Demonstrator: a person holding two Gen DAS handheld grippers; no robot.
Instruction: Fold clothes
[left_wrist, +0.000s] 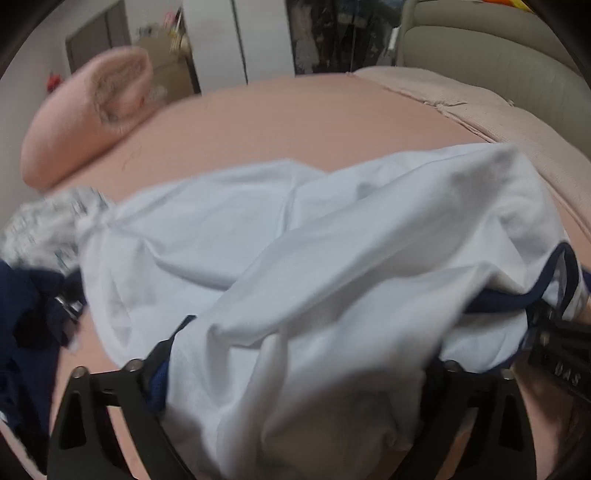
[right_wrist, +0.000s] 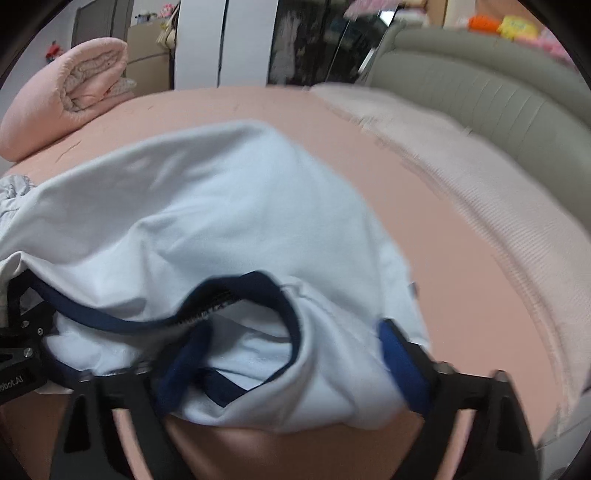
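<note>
A pale blue T-shirt with a navy collar lies crumpled on the pink bed. My left gripper stands with its jaws wide apart and the shirt's cloth draped between and over them. My right gripper also has its jaws wide apart, with the collar end of the shirt bunched between its blue-padded fingers. The right gripper's body shows at the right edge of the left wrist view; the left gripper's body shows at the left edge of the right wrist view.
A dark navy garment and a grey-white patterned cloth lie at the left. A rolled pink quilt sits at the far left corner. A pale pink blanket and grey padded headboard run along the right.
</note>
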